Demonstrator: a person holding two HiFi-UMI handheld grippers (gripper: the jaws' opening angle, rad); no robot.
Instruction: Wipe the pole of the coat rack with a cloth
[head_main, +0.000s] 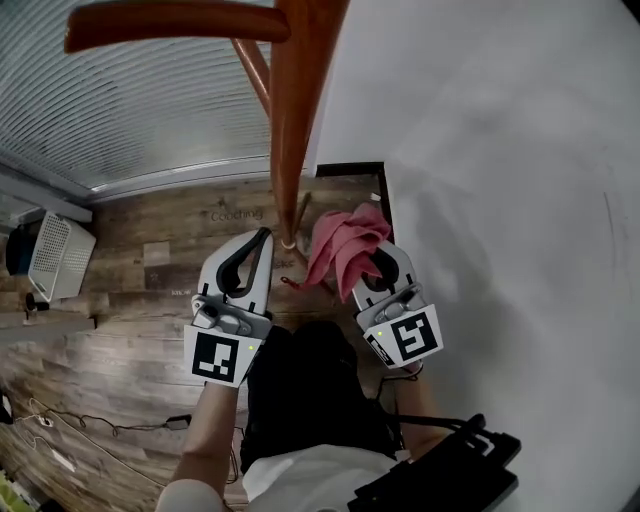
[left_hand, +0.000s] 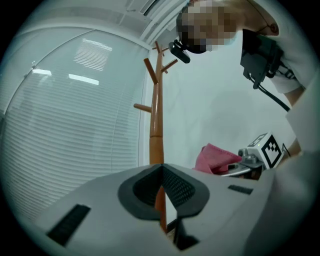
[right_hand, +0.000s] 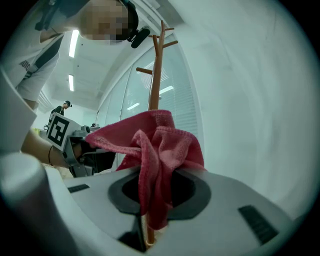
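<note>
The coat rack's orange-brown wooden pole (head_main: 295, 120) drops from a peg at the top down to its base on the wooden floor. It also stands in the left gripper view, pole (left_hand: 156, 130), and behind the cloth in the right gripper view, pole (right_hand: 154, 95). A pink cloth (head_main: 340, 245) is bunched in my right gripper (head_main: 372, 258), which is shut on it just right of the pole's lower end. The cloth (right_hand: 160, 145) spills over the jaws. My left gripper (head_main: 264, 236) is shut and holds nothing, just left of the pole.
A white wall (head_main: 500, 150) runs close on the right and window blinds (head_main: 130, 100) on the left. A white perforated box (head_main: 55, 255) sits on the floor at far left, with cables (head_main: 90, 425) nearby. A distant person (right_hand: 62, 107) stands in the background.
</note>
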